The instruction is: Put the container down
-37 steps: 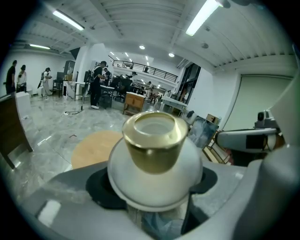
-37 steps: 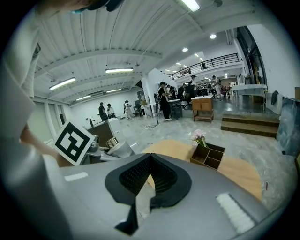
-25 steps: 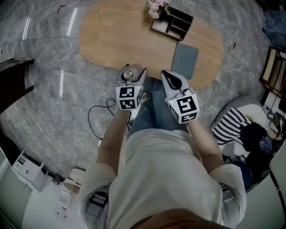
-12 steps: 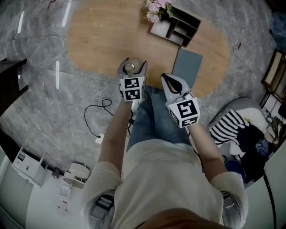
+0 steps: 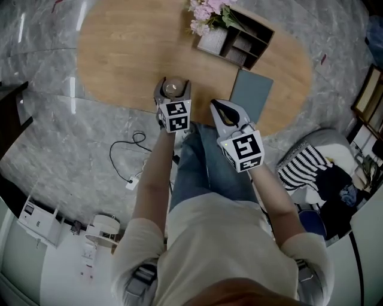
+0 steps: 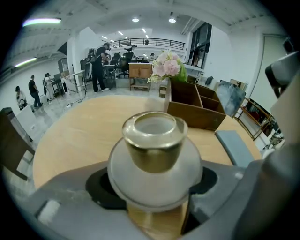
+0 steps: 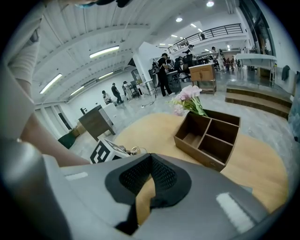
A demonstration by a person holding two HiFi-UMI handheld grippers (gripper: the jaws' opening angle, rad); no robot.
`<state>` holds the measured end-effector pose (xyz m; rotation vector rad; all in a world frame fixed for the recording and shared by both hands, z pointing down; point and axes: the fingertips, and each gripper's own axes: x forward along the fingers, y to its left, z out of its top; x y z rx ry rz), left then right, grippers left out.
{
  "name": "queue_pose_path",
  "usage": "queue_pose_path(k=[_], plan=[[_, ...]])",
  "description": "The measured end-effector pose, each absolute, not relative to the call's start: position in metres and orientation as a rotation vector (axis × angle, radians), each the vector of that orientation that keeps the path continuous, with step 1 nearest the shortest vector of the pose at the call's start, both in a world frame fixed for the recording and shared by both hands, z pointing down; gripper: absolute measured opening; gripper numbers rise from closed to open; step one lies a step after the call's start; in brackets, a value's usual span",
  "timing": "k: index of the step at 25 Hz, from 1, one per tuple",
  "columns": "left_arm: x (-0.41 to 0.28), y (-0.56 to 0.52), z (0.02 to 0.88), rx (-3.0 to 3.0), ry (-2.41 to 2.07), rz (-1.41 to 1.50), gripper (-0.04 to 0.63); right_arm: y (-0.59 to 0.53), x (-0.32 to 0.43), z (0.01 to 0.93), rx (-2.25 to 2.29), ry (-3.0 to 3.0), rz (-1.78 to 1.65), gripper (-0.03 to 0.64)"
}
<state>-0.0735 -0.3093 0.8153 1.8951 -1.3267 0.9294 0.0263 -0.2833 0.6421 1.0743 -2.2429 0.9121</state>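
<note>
The container [image 6: 154, 154] is a frosted white globe with a gold neck and an open mouth. My left gripper [image 6: 154, 192] is shut on its round body, one jaw on each side. In the head view the container [image 5: 173, 88] and left gripper [image 5: 172, 95] are over the near edge of the oval wooden table [image 5: 119, 54]; whether its base touches the wood is hidden. My right gripper [image 5: 219, 109] is beside it to the right, over the table's edge. In its own view the right gripper [image 7: 149, 164] is shut with nothing in it.
A dark wooden compartment box [image 5: 242, 37] with pink flowers [image 5: 206, 13] stands at the table's far side. A grey flat pad [image 5: 251, 92] lies near the right gripper. A cable [image 5: 128, 158] lies on the marble floor; a striped cloth [image 5: 305, 167] is at the right.
Both grippers have moved forward toward the table. The left gripper with the container has gone from in front of the table's edge to over it.
</note>
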Motion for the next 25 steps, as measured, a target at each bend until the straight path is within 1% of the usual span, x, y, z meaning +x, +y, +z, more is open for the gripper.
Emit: queue_pose_path(k=[10, 20, 21, 23, 25], plan=[[-0.066, -0.33, 0.826, 2.0, -1.361, 0.96, 0.348, -0.282, 0.031, 0.661, 1.07, -2.208, 0.967, 0.002], [-0.063, -0.332, 0.831, 2.025, -1.33, 0.975, 0.348, -0.282, 0.03, 0.651, 1.109, -2.22, 0.958, 0.002], [-0.063, -0.33, 0.831, 2.008, -1.31, 0.953, 0.357, -0.281, 0.03, 0.649, 1.112, -2.22, 0.956, 0.002], [-0.064, -0.329, 0.827, 1.979, -1.292, 0.916, 0.395, -0.277, 0.03, 0.645, 1.116, -2.222, 0.951, 0.002], [-0.066, -0.328, 0.818, 1.974, -1.286, 0.894, 0.407, -0.272, 0.029, 0.64, 1.122, -2.223, 0.945, 0.002]])
